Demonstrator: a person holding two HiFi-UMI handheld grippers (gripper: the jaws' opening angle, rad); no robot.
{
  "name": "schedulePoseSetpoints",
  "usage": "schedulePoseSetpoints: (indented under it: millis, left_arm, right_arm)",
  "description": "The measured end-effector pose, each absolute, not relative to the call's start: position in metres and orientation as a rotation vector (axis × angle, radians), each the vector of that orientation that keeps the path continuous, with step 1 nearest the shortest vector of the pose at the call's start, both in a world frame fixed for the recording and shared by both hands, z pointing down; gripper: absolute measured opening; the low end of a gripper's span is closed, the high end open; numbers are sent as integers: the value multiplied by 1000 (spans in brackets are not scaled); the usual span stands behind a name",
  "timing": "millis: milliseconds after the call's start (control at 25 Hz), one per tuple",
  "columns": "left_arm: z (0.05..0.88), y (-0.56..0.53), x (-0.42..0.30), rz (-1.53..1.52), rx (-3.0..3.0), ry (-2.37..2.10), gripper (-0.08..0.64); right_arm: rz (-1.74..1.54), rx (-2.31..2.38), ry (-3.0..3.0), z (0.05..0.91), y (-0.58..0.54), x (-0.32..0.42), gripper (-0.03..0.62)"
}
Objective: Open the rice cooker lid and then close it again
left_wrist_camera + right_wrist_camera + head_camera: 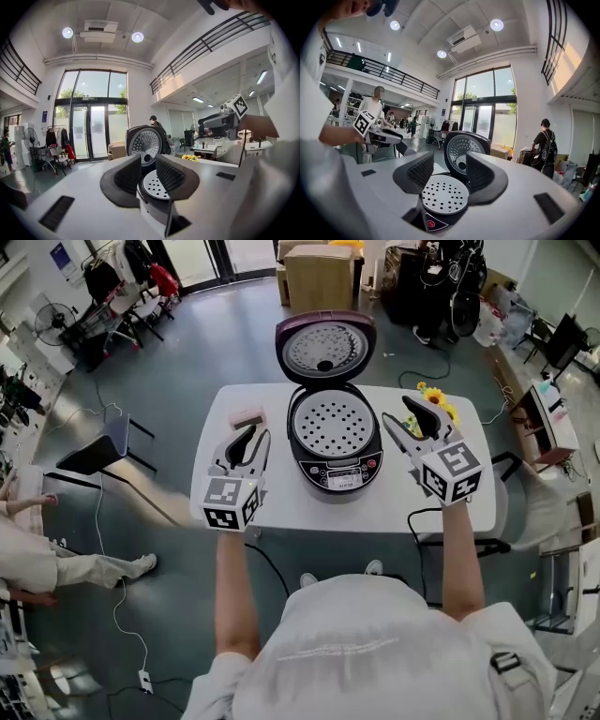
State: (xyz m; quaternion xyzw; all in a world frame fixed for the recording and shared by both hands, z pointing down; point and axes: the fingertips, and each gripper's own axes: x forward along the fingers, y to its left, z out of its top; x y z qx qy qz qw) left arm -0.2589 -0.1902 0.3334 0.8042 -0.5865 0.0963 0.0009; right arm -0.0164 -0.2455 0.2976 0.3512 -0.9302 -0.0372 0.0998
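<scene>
The dark rice cooker point(335, 442) stands mid-table with its lid point(325, 345) swung up and back, baring a perforated steam plate point(335, 424). My left gripper point(255, 435) hovers left of the cooker, jaws slightly apart with nothing between them. My right gripper point(398, 412) hovers to its right, jaws wider and also empty. In the left gripper view the raised lid point(145, 139) and plate point(157, 185) show past the left gripper point(147, 161). In the right gripper view the lid point(461, 145) and plate point(444, 194) show beyond the right gripper point(450, 161).
The white table point(253, 512) also bears a small pink object point(246, 418) at the left and yellow flowers point(436, 399) at the back right. A chair point(94, 451) stands left of the table, cardboard boxes point(319, 273) beyond it. A seated person point(37, 559) is at far left.
</scene>
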Motion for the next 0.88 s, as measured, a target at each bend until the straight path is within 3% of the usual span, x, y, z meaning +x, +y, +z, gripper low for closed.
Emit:
schedulePoseSetpoints:
  millis: [480,880]
  left_arm:
    - [340,-187,-277,391,2655,-1657,110]
    - [352,-261,-271,418,2667,-1605,139]
  right_arm:
    - [-58,1132,-2687,300,-226,-36,230]
    - [-69,1101,-2661,310,-298,-30,230]
